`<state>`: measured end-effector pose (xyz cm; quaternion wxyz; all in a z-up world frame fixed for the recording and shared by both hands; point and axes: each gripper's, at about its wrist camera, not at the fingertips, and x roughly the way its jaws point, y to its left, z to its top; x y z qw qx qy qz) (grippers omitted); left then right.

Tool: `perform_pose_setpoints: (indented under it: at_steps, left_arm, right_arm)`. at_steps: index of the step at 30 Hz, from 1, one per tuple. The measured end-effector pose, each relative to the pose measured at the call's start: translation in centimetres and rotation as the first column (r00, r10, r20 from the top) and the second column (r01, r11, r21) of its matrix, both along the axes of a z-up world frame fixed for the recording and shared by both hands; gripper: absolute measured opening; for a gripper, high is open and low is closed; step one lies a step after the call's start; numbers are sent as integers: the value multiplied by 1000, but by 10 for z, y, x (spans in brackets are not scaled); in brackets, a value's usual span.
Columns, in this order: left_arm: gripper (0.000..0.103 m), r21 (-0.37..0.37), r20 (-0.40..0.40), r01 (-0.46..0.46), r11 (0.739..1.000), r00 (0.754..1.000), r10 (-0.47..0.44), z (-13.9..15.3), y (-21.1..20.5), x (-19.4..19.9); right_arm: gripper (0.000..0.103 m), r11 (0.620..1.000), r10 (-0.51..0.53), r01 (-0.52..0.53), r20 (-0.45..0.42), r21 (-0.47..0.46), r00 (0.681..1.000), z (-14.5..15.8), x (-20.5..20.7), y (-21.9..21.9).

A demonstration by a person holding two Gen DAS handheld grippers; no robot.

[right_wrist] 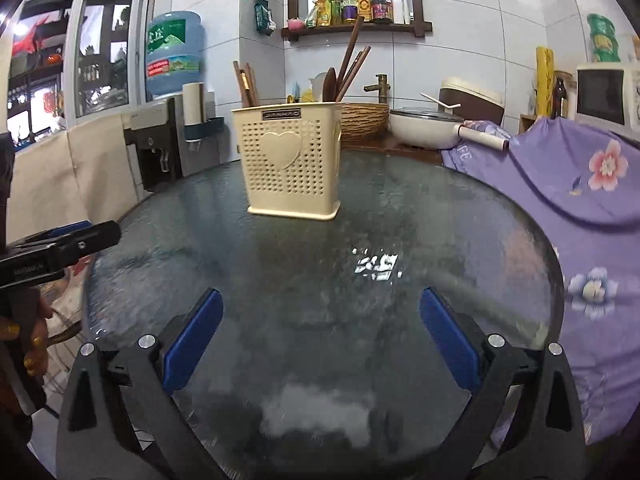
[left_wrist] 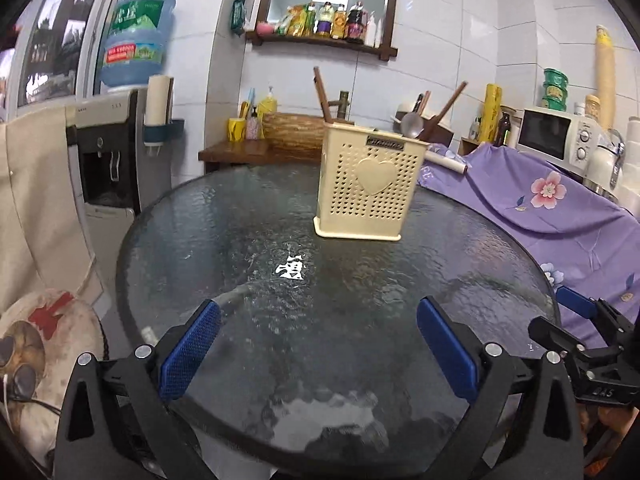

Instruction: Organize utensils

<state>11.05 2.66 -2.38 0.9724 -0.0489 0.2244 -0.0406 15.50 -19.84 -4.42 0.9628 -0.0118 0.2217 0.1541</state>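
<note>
A cream perforated utensil holder [left_wrist: 366, 184] with a heart on its front stands upright on the far part of the round glass table [left_wrist: 240, 240]; it also shows in the right wrist view [right_wrist: 292, 164]. Brown chopsticks [right_wrist: 246, 88] and wooden utensils [right_wrist: 346, 66] stick up out of it, and a metal spoon [left_wrist: 412, 124] shows at its right. My left gripper [left_wrist: 318, 312] is open and empty over the near table edge. My right gripper [right_wrist: 320, 300] is open and empty, also near the front edge, well short of the holder.
A purple flowered cloth [left_wrist: 560, 216] covers something along the table's right side. A water dispenser [left_wrist: 108, 152] stands at the left, a wooden sink counter [left_wrist: 256, 148] behind the table, a microwave [left_wrist: 556, 136] at the back right. A cushion [left_wrist: 36, 352] lies at the lower left.
</note>
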Motion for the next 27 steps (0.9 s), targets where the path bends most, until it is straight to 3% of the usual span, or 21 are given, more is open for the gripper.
perform_pose_setpoints:
  at_steps: [6, 9, 14, 21, 27]
  left_arm:
    - [97, -7, 110, 64, 998, 992, -63, 23, -20, -53]
    - [97, 27, 150, 78, 997, 985, -81, 31, -32, -72]
    - [97, 70, 173, 87, 994, 980, -98, 36, -45, -96]
    - [97, -44, 143, 98, 994, 986, -91, 33, -34, -103]
    - [97, -37, 167, 71, 997, 984, -64, 39, -26, -106]
  right_arm:
    - [97, 999, 29, -32, 141, 19, 990, 23, -72, -7]
    - [97, 999, 39, -46, 206, 29, 978, 39, -102, -10]
    - [97, 995, 59, -77, 247, 64, 967, 57, -123, -16]
    - [97, 997, 60, -71, 300, 28, 952, 65, -142, -12]
    - [97, 998, 54, -57, 309, 1, 949, 66, -144, -9]
